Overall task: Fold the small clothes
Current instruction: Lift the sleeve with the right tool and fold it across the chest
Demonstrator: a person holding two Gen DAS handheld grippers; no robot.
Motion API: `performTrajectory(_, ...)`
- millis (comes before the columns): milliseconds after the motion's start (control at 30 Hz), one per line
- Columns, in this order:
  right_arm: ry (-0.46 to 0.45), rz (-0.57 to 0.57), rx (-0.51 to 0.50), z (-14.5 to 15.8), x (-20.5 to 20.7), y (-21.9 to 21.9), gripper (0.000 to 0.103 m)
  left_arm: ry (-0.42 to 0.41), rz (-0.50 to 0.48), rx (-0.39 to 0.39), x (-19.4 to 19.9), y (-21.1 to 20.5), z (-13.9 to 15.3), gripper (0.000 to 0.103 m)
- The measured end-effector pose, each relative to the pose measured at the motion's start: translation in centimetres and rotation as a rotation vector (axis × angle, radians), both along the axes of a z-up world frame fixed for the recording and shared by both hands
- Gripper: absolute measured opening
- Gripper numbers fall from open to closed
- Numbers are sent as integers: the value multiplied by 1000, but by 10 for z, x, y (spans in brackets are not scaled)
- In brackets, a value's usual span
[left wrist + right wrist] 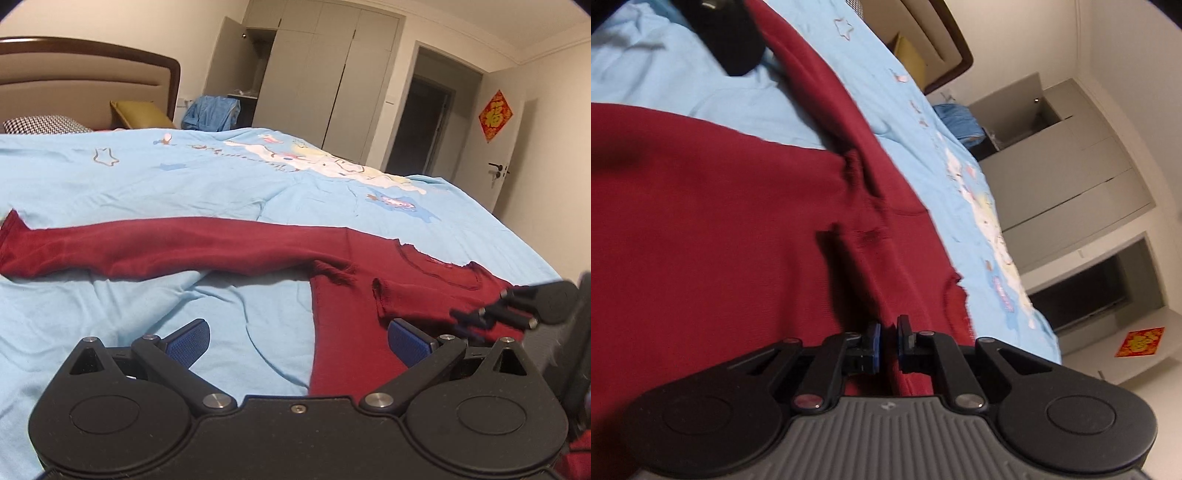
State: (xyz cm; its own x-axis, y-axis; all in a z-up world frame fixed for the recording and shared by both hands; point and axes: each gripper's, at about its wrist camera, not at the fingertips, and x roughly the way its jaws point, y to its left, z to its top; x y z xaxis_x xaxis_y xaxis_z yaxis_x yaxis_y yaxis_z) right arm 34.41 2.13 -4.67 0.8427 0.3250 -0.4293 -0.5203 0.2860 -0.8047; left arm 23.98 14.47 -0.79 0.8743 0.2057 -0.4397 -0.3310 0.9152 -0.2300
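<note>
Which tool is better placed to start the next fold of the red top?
Right, probably. The right tool is already shut on the red top near its collar, so it can lift that edge. The left tool is open over the bedspread, holding nothing.

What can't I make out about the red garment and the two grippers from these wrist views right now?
- Red garment, left wrist view: its lower body is hidden behind the left gripper housing.
- The far sleeve end is cut off at the left edge there.
- Right gripper, right wrist view: nearly shut on a fold of the red garment; how much cloth lies between the pads is hidden.
- Right wrist view is motion-blurred, so the neckline is unclear.
</note>
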Motion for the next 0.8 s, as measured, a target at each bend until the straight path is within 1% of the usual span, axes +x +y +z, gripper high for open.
performTrajectory(33,21,1,19,1,-2,-4,17,-1,-2,-2,1,0,0,102)
performTrajectory(100,72,2,80,10,-6,-16,52,-6,-13,1,3,-3,0,102)
performTrajectory(167,120,-7,165,22,-15,-40,65,-5,-27,8,11,-6,1,102)
performTrajectory(200,144,-15,208,31,-14,-51,71,-6,-38,13,17,-8,2,102)
performTrajectory(233,168,-27,249,38,-12,-62,75,-5,-52,18,24,-11,2,102)
performTrajectory(300,201,-68,320,51,-12,-89,88,11,-88,24,42,-17,2,102)
performTrajectory(400,229,-126,417,64,-4,-130,96,32,-148,23,73,-30,-1,102)
performTrajectory(467,243,-184,468,70,7,-154,99,52,-164,31,96,-38,-6,102)
performTrajectory(567,289,-296,575,80,29,-194,100,75,-162,69,125,-48,-17,102)
performTrajectory(633,333,-383,682,85,48,-222,100,90,-151,100,138,-52,-28,102)
performTrajectory(733,405,-507,859,87,78,-267,99,142,-145,125,149,-56,-45,102)
performTrajectory(800,463,-575,980,85,99,-295,96,136,-142,135,148,-57,-50,102)
